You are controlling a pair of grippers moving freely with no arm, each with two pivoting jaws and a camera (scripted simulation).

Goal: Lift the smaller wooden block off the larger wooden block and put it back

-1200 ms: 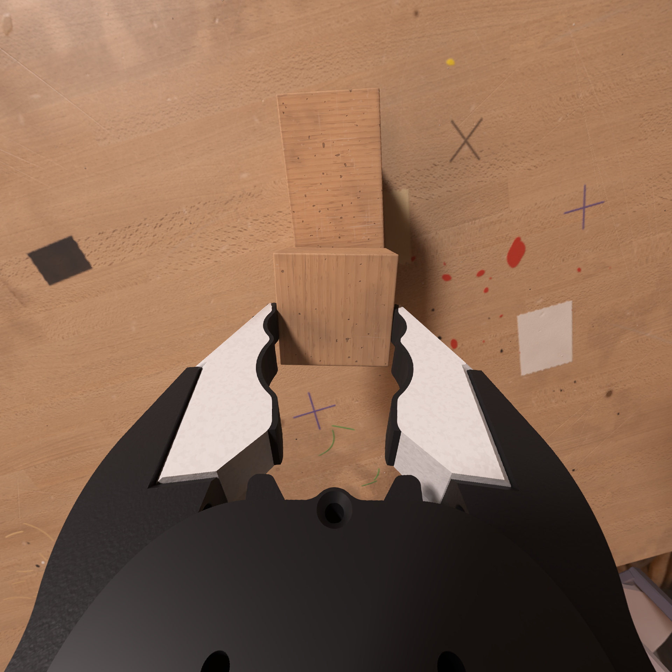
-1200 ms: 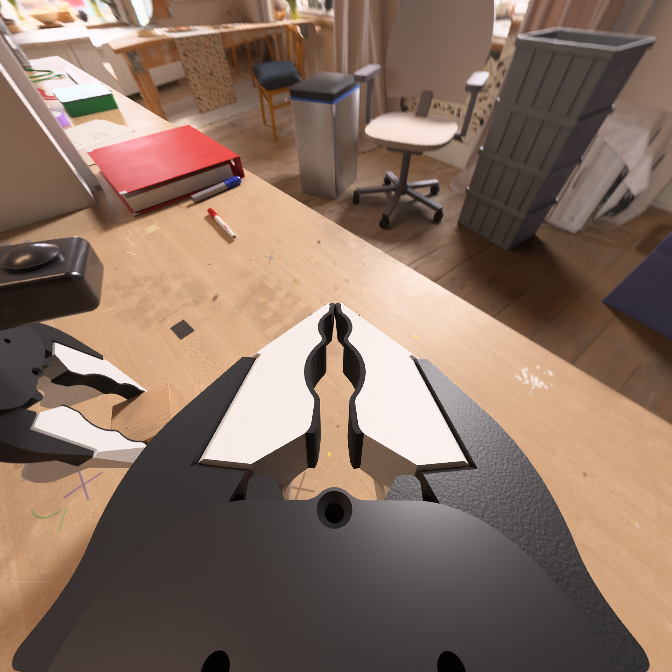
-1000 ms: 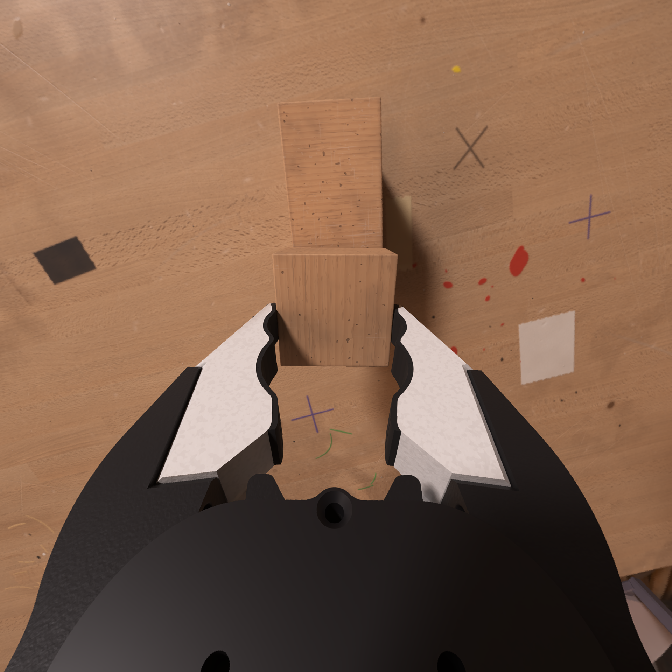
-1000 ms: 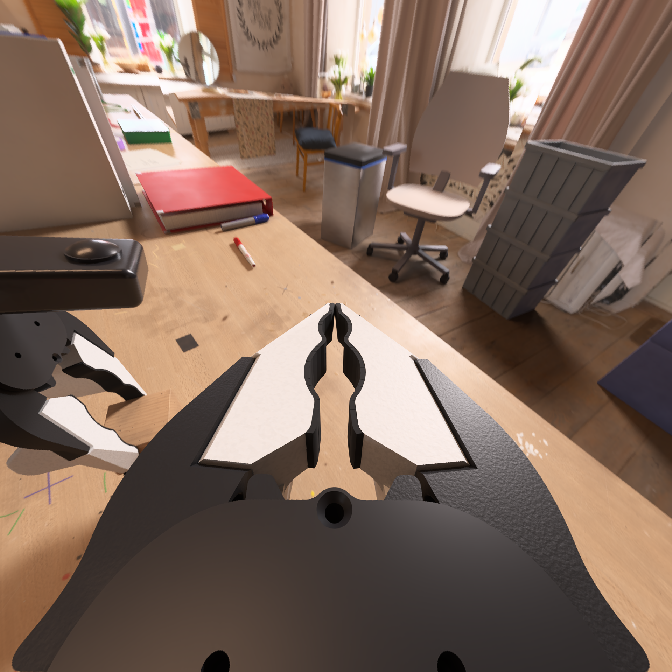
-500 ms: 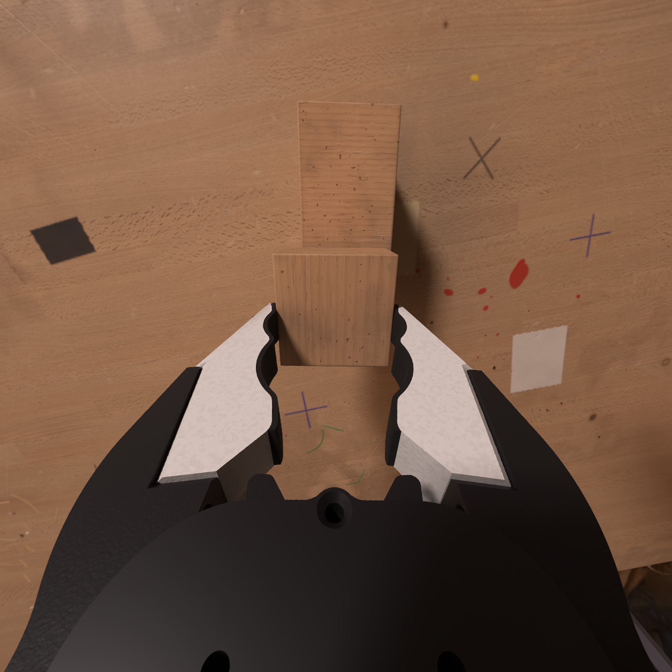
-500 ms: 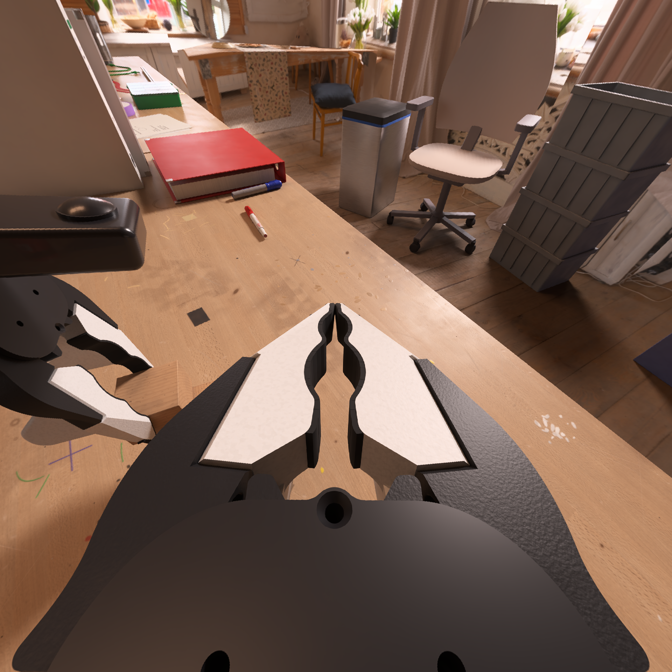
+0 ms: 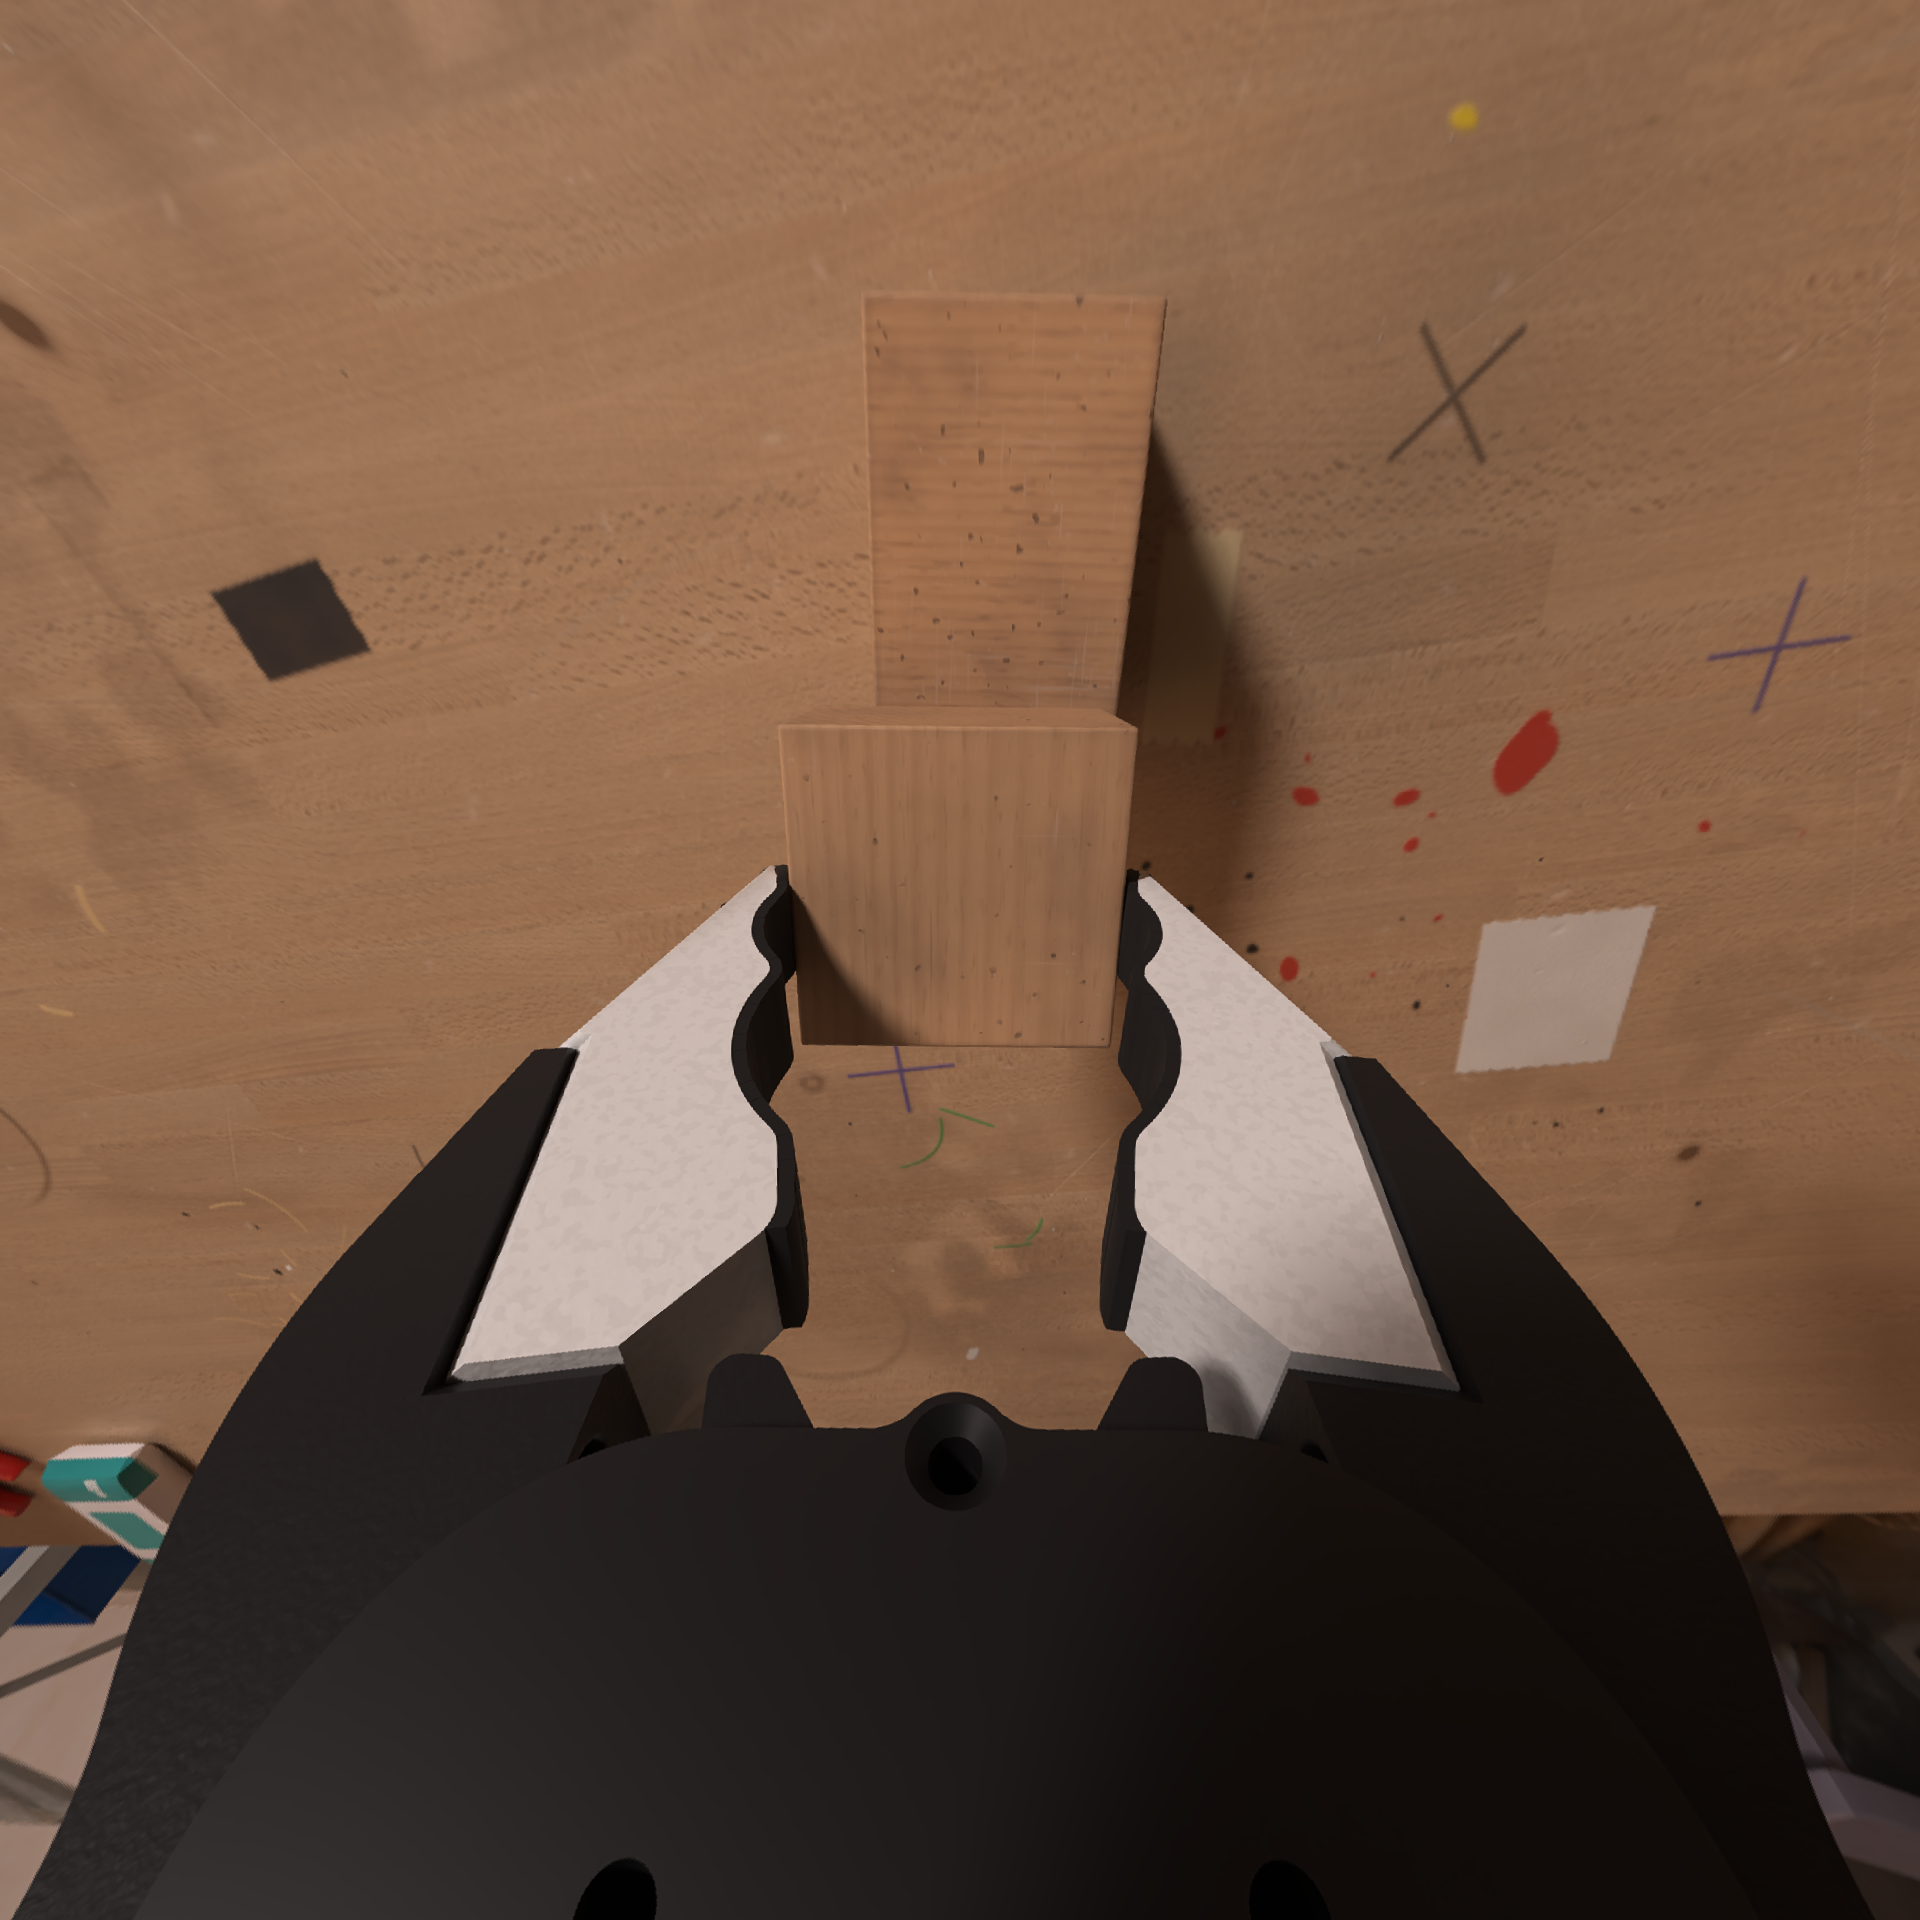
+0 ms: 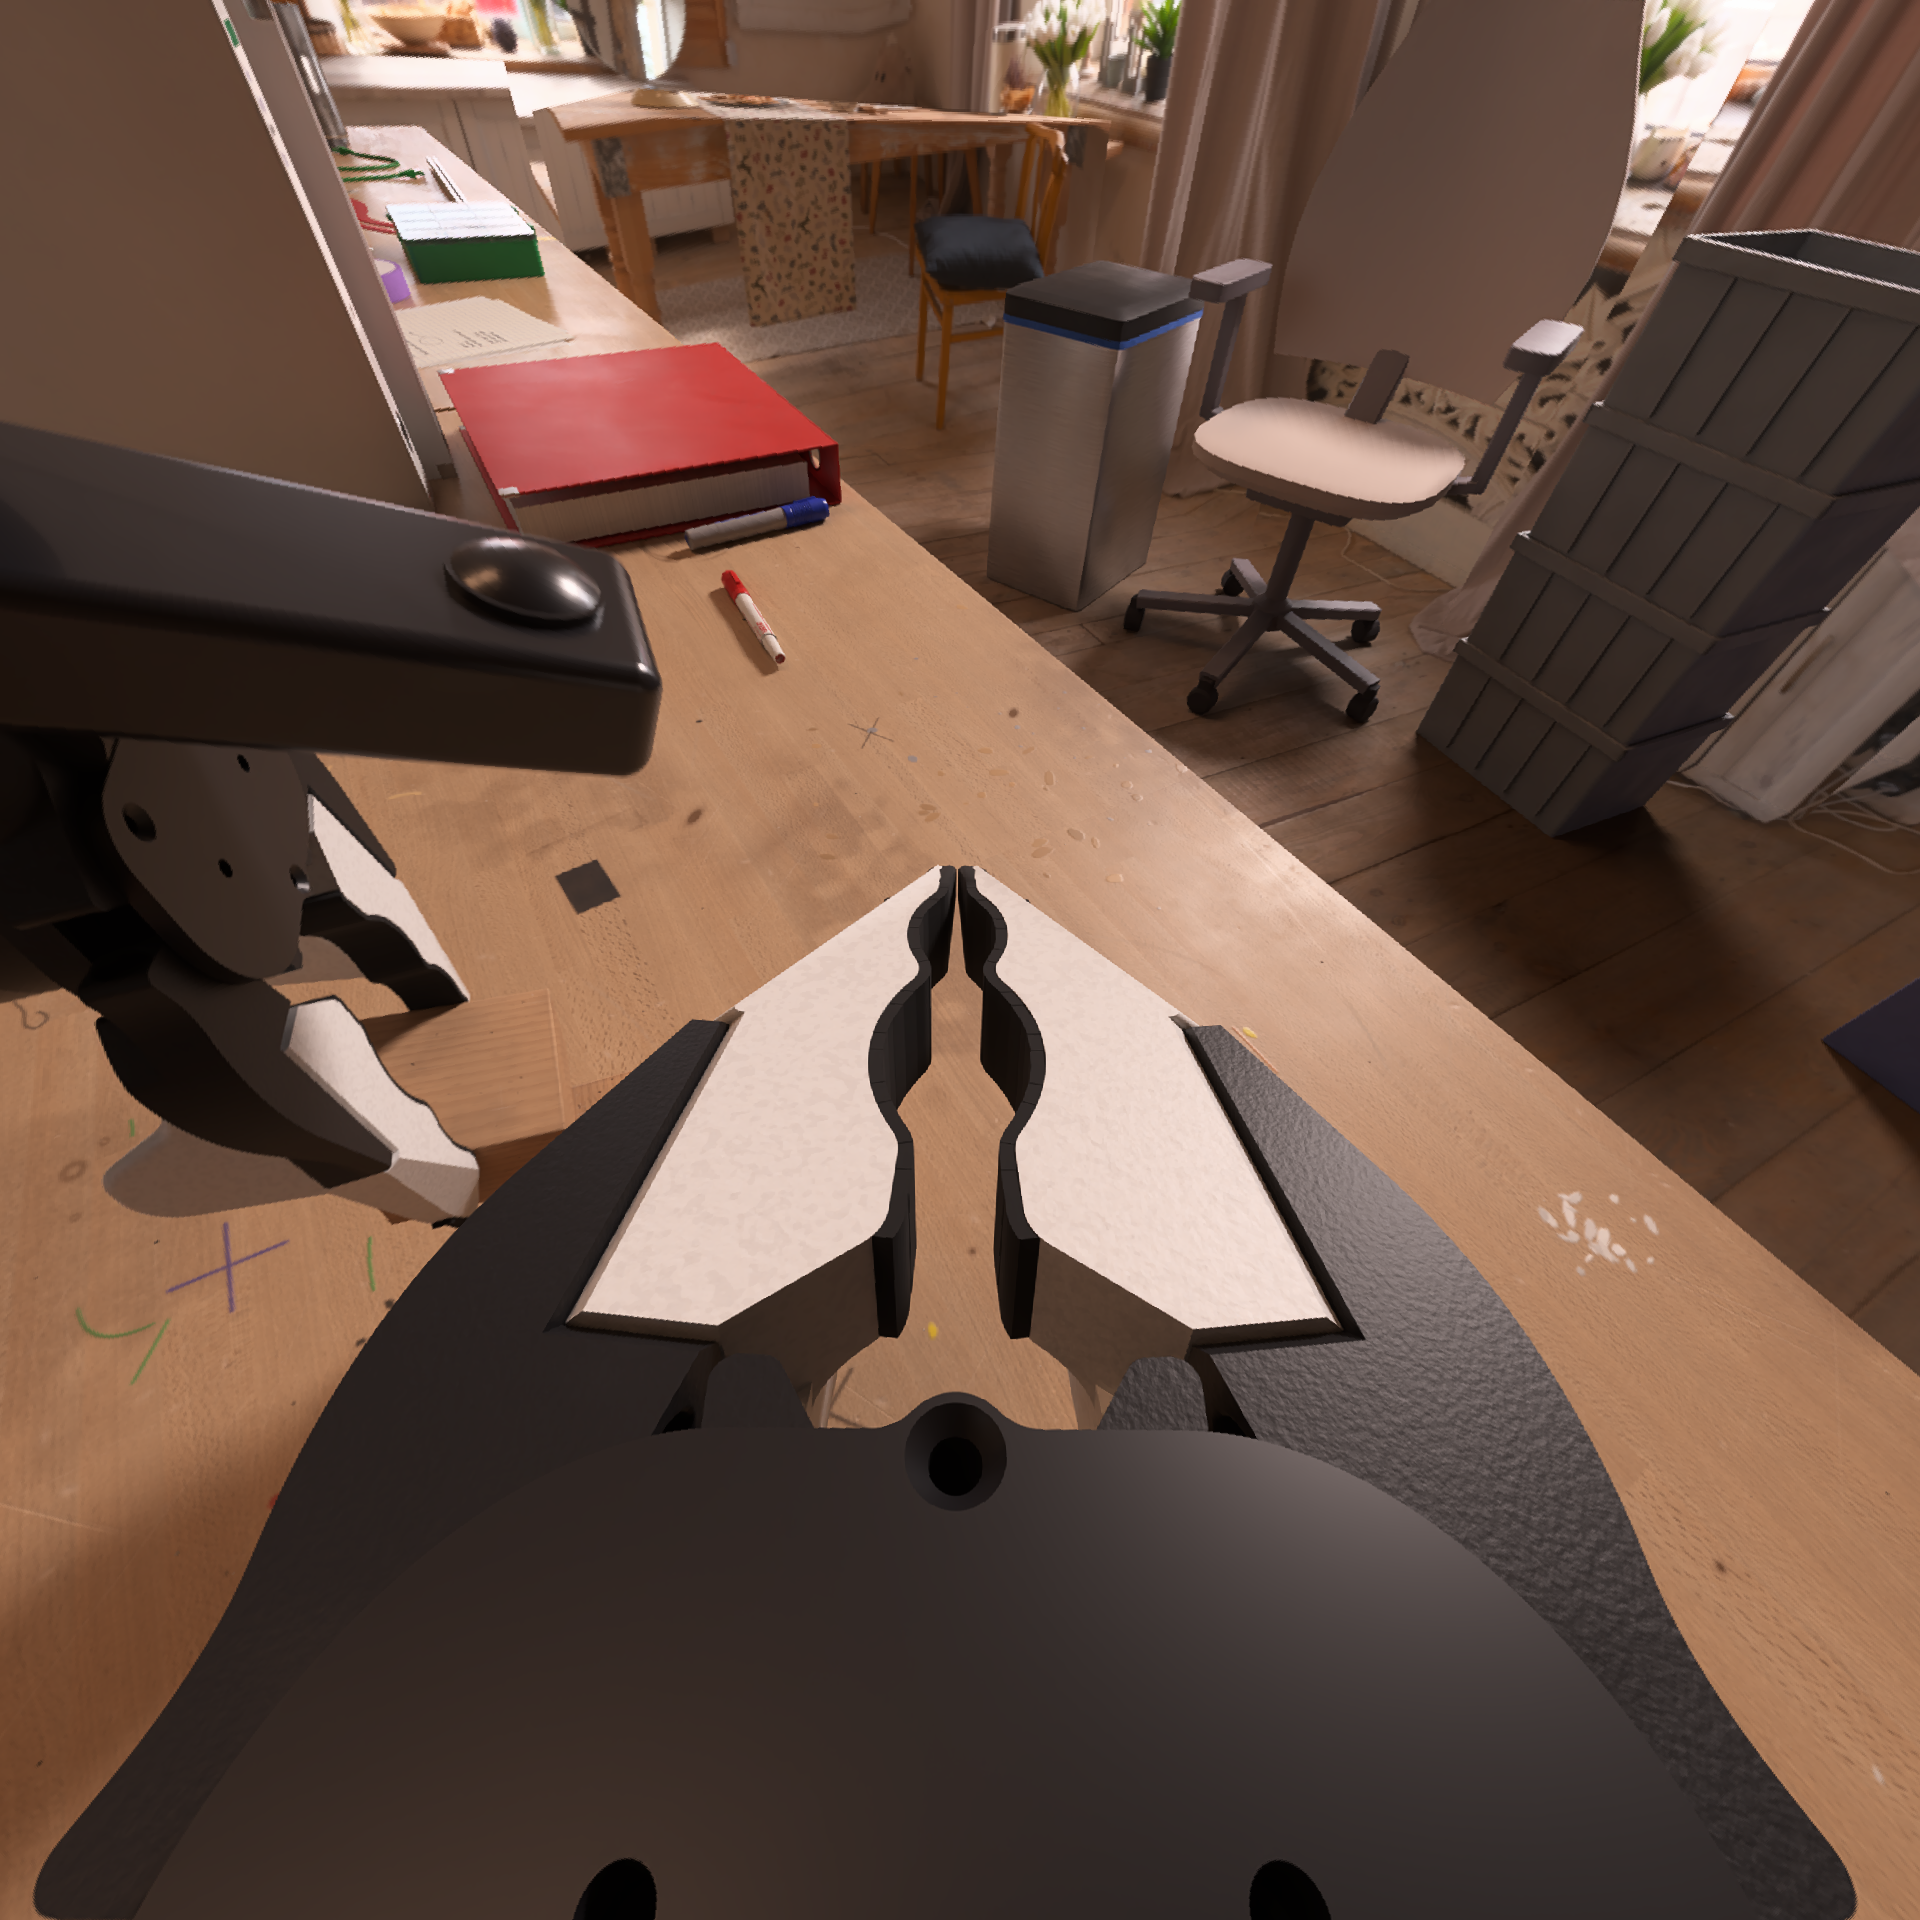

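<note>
The left gripper [image 7: 956,883] clamps the smaller wooden block [image 7: 956,883] between its fingertips above the wooden table [image 7: 416,312], with the larger wooden block [image 7: 1003,499] lying on that marked, paint-flecked top just beyond. The right gripper [image 8: 956,878] hovers with its fingertips pinched together on nothing. Farther along the table lie a red marker [image 8: 753,615] and red binder [image 8: 634,436], then a bin [image 8: 1091,426] and office chair [image 8: 1330,468] on the plank floor.

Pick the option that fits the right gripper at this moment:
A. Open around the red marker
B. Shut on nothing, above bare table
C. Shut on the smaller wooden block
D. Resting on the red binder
B: the right gripper has its fingers closed tip to tip with only table beyond them, while the left gripper holds the smaller wooden block.
</note>
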